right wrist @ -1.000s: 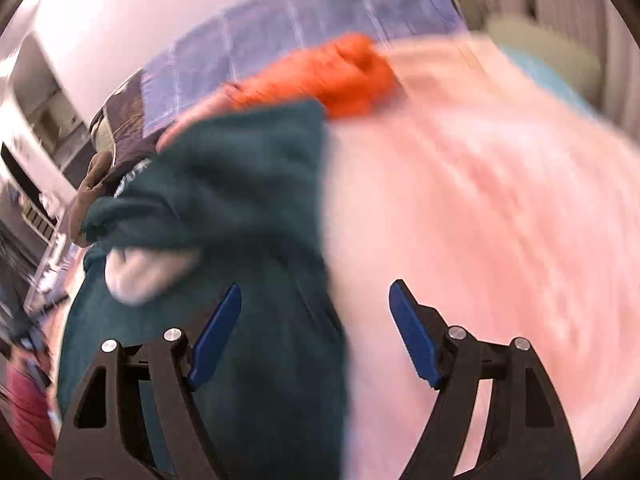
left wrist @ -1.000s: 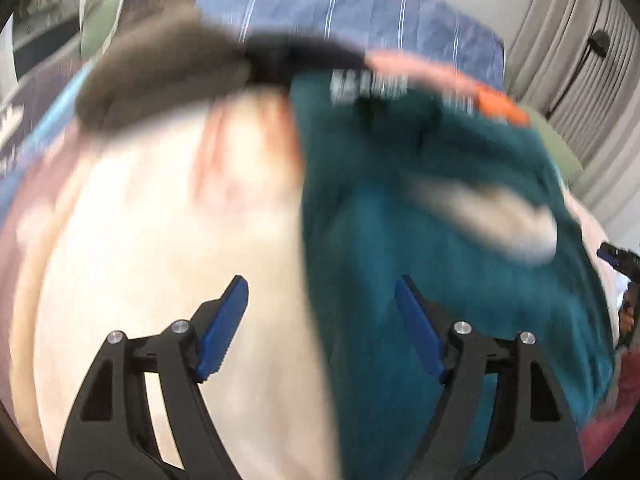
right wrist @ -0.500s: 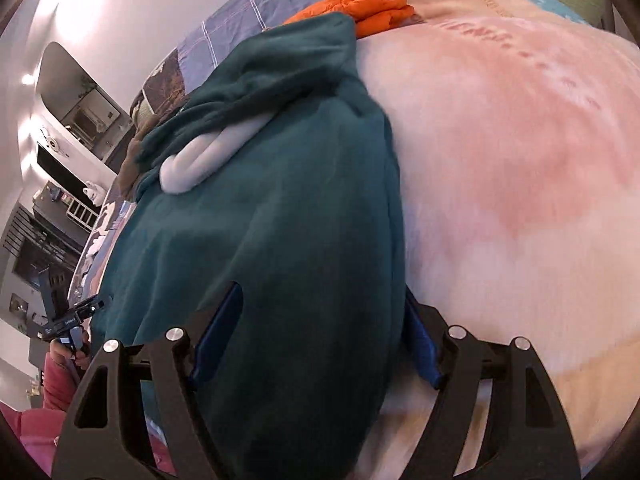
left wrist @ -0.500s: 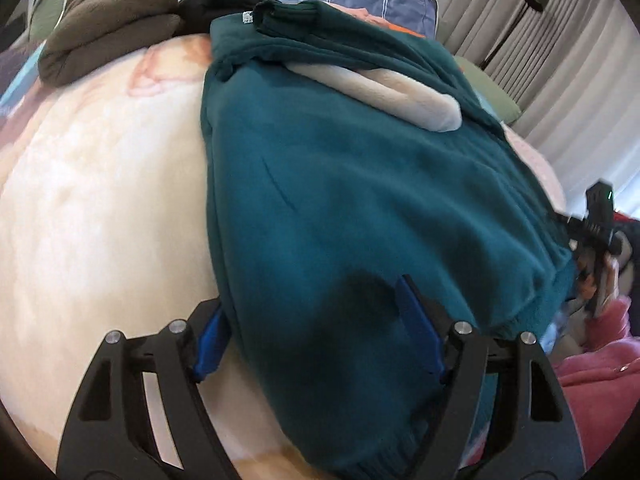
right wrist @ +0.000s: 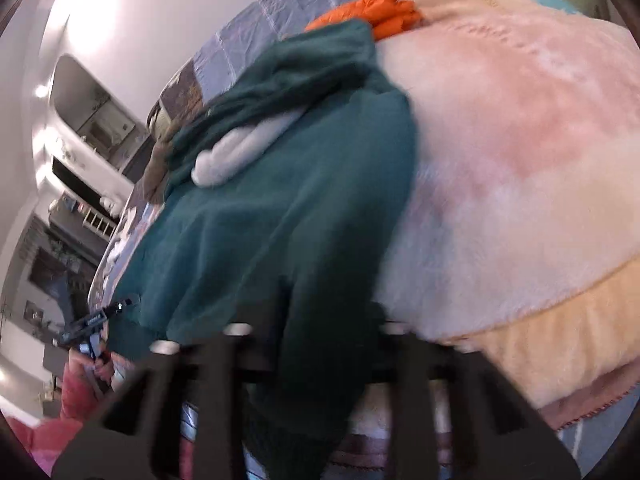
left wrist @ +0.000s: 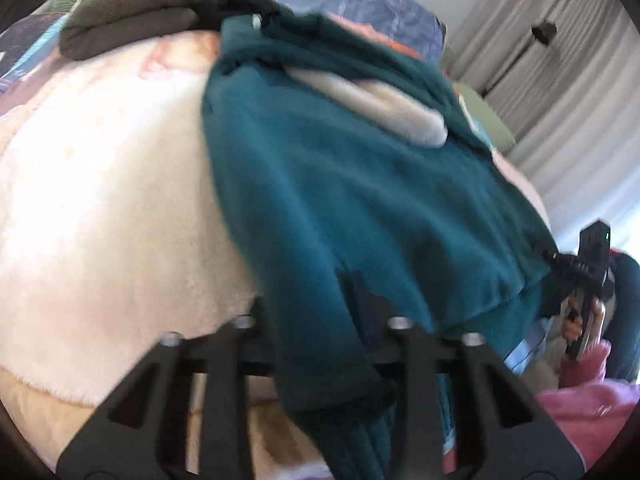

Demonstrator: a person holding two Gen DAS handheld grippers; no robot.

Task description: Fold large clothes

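Both tools just closed onto the dark teal fleece pullover [left wrist: 360,208]: left tool [left wrist: 316,304] and right tool [right wrist: 324,320] pinching its hem corners. Gripped at the bed's near edge, over the cream plush blanket [right wrist: 520,160], probably to lift and fold the hem toward the collar.

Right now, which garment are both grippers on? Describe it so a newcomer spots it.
On the bed's cream and pink fleece blanket, the dark teal fleece garment lies spread towards the near edge. Only it shows a cream lining; its neighbours are brown and orange.
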